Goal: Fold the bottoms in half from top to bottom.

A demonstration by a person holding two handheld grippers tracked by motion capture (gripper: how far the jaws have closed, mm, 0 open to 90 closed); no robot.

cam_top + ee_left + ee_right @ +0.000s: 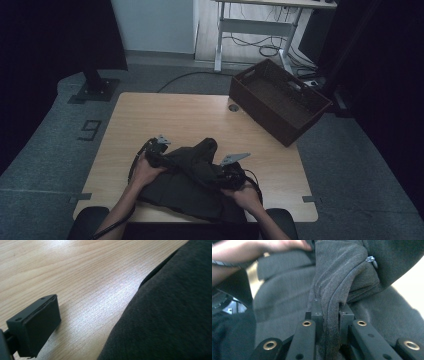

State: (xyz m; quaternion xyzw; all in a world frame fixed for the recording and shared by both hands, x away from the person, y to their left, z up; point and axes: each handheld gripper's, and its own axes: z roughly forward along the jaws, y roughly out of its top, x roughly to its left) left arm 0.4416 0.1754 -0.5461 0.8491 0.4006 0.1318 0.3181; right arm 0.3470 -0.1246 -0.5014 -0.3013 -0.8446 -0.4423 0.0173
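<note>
Clearly the right gripper [329, 322] is clamped on a bunched fold of the dark garment [192, 180], lying at the table's [200, 120] six o'clock edge, probably to fold it over. The left gripper [156, 155] pins the nine o'clock side; I cannot tell its jaws' state.

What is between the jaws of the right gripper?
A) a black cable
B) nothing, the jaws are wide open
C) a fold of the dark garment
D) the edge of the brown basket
C: in the right gripper view, the right gripper has both jaws closed on a bunched fold of the dark garment, which rises up from between them.
</note>
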